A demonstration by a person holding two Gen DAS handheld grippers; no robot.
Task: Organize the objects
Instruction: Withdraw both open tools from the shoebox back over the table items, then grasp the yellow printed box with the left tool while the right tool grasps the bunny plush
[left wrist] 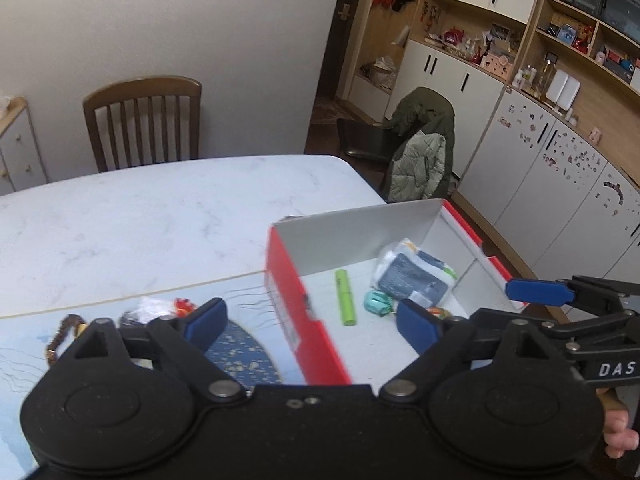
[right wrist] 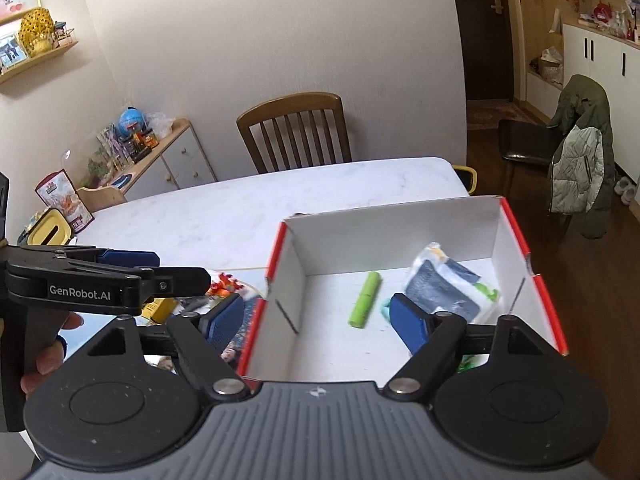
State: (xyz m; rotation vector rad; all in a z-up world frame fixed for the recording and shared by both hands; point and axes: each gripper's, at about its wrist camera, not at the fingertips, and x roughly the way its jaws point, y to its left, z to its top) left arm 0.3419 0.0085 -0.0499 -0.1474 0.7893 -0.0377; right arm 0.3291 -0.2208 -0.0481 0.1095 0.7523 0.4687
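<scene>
A red cardboard box point(left wrist: 289, 292) with a white inside stands on the table's right part. In it lie a green tube point(left wrist: 345, 298), a tissue packet point(left wrist: 414, 276) and a small teal item point(left wrist: 378, 303). My left gripper point(left wrist: 312, 324) is open and empty, its fingers either side of the box's left wall. My right gripper point(right wrist: 316, 324) is open too, over the box point(right wrist: 520, 240), near the green tube point(right wrist: 365, 299) and the packet point(right wrist: 444, 284). Left of the box, a bead string point(left wrist: 60, 336), a red toy point(left wrist: 184, 306) and a white wrapper point(left wrist: 154, 306) lie on a blue mat.
The white marble table point(left wrist: 160, 216) stretches away to a wooden chair point(left wrist: 144, 120). A chair draped with a green jacket point(left wrist: 424, 148) stands to the right before white cabinets point(left wrist: 540, 168). A yellow box point(right wrist: 160, 308) lies on the mat; a low sideboard point(right wrist: 160, 160) is at the left.
</scene>
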